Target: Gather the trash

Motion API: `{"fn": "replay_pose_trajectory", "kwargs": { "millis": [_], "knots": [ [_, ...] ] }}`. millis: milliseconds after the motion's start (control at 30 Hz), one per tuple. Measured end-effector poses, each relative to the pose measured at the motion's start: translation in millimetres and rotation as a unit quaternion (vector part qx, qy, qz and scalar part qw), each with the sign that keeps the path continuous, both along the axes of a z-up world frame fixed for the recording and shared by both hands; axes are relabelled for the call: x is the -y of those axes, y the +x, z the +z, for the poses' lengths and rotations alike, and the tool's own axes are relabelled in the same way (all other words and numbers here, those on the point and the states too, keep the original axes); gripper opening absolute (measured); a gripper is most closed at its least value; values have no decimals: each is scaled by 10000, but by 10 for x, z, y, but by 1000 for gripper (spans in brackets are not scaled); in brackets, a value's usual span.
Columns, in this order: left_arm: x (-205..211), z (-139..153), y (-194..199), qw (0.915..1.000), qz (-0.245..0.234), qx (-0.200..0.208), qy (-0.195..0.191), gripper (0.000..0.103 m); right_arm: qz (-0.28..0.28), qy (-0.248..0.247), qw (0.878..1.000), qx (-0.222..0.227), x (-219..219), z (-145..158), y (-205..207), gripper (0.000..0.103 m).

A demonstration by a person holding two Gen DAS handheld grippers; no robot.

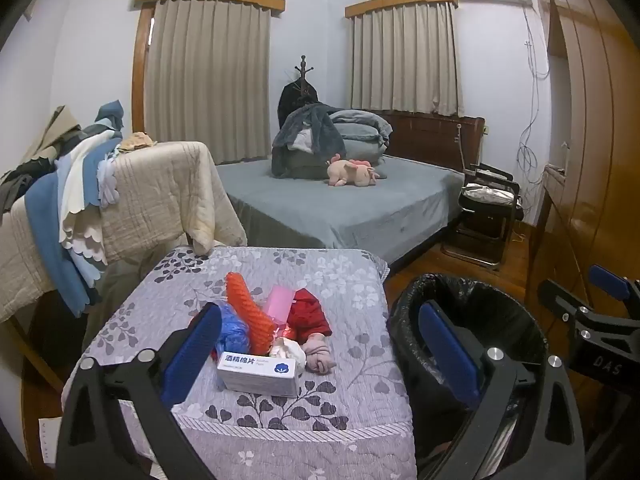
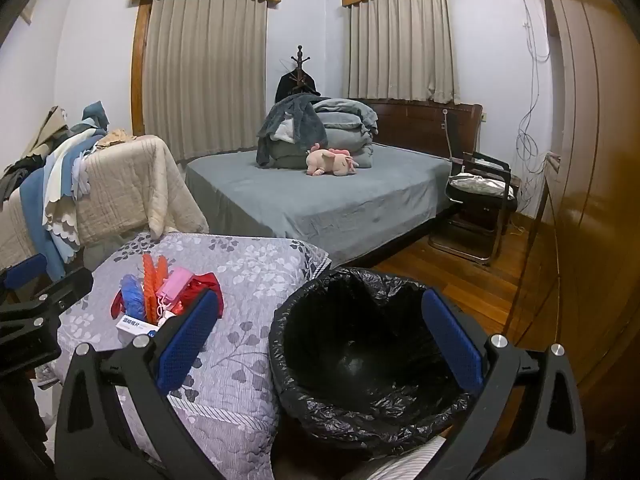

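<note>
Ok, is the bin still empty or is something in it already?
Empty, as far as visible. The bin shows only its black liner inside, and the trash pile lies on the quilted surface beside it.

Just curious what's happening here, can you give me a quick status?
Left gripper and right gripper both open, empty. Trash pile untouched on the quilted surface. Lined bin empty beside it. Nothing in the way.

I list, around the grey-sheeted bed (image 1: 340, 208): pink plush toy (image 1: 352, 172) and folded bedding (image 1: 332, 136) on it, coat rack (image 1: 303, 76) behind, beige curtains (image 1: 208, 76) beyond, chair (image 1: 490, 208) to its right, cloth-draped rack (image 1: 120, 200) left.
</note>
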State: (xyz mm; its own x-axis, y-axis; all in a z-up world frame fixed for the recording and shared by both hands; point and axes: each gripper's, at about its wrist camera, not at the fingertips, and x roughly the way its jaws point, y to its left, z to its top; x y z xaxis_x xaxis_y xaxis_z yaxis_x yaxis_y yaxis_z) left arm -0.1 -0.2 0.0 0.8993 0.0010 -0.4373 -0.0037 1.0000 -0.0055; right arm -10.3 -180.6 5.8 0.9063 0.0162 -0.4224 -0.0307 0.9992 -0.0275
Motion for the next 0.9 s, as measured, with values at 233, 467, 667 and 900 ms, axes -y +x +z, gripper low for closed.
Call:
{"fn": "replay_pose_trajectory", "kwargs": {
  "millis": [233,467,667,900],
  "knots": [
    [0,0,0,10000,7,-1,1,97,8,18,10000,14,0,1,6,98],
    [1,2,1,10000,14,-17,-3,97,5,14,10000,11,-8,3,15,98],
    [-1,0,3,10000,12,-24,-3,97,5,12,10000,14,-16,3,20,98],
    [1,3,0,10000,20,-21,-12,97,8,10,10000,2,-19,-4,25,98]
  ]
}}
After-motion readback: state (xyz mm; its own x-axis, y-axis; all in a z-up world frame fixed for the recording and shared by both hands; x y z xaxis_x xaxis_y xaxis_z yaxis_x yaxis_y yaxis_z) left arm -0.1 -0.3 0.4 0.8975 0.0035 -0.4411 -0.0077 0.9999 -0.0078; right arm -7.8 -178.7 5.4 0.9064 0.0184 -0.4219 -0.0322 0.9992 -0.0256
